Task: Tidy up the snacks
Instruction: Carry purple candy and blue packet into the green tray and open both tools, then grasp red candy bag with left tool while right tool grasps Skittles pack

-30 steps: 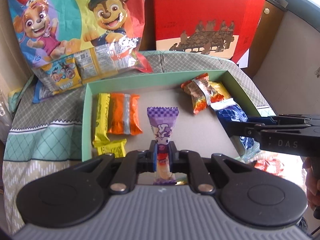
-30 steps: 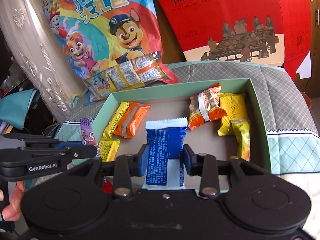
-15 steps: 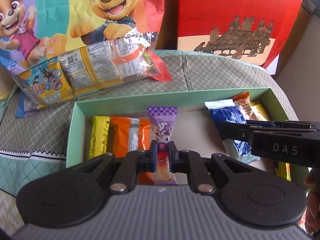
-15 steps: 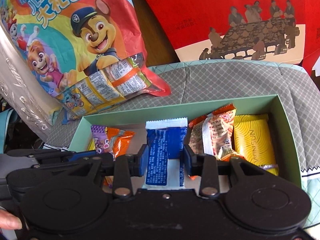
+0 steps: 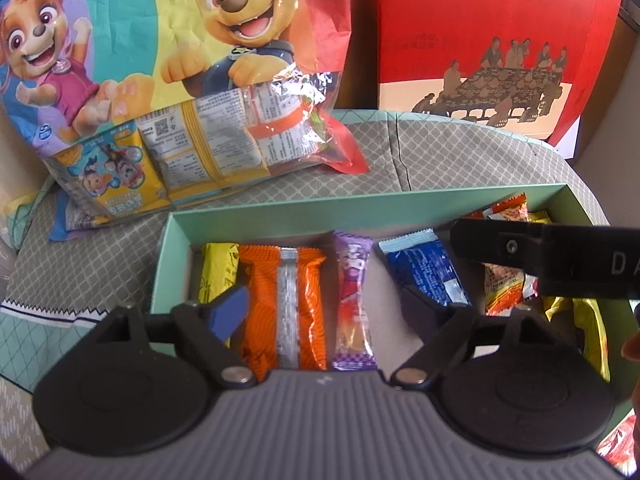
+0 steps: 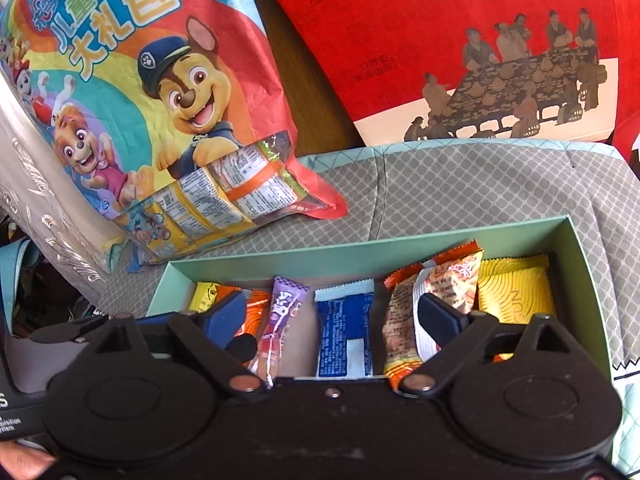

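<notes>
Snacks lie side by side in the green box [image 5: 280, 208], which fills the lower half of both views on a grey patterned cloth [image 5: 460, 160] over the worktop. In the left wrist view they run from left to right: a yellow packet [image 5: 218, 268], an orange packet [image 5: 280, 300], a purple candy [image 5: 352, 300], a blue packet [image 5: 424, 276], then an orange-and-white packet [image 5: 504, 280] partly hidden behind the other tool. Each lies lengthwise, pointing toward the far wall of the box, apparently so that the row stays tidy and every wrapper can be read.

The left claw [image 5: 324, 304] has its jaws opening wide. The purple candy and the orange packet lie between its fingers, but the pads press on neither, so the candy seems set down beside the orange packet. The right claw [image 6: 340, 316] is likewise opening. The blue packet [image 6: 346, 332] lies flat between its fingers, untouched, in the gap between the candy [image 6: 280, 320] and the orange-and-white packet [image 6: 424, 312]. A yellow packet [image 6: 516, 288] sits at the right end of the box.

Both tools hover low over the near wall of the box, probably so the wrappers drop straight into place.

A cartoon snack bag [image 5: 160, 80] leans at the upper left and a red box [image 5: 500, 40] stands at the upper right, both outside the green box.
</notes>
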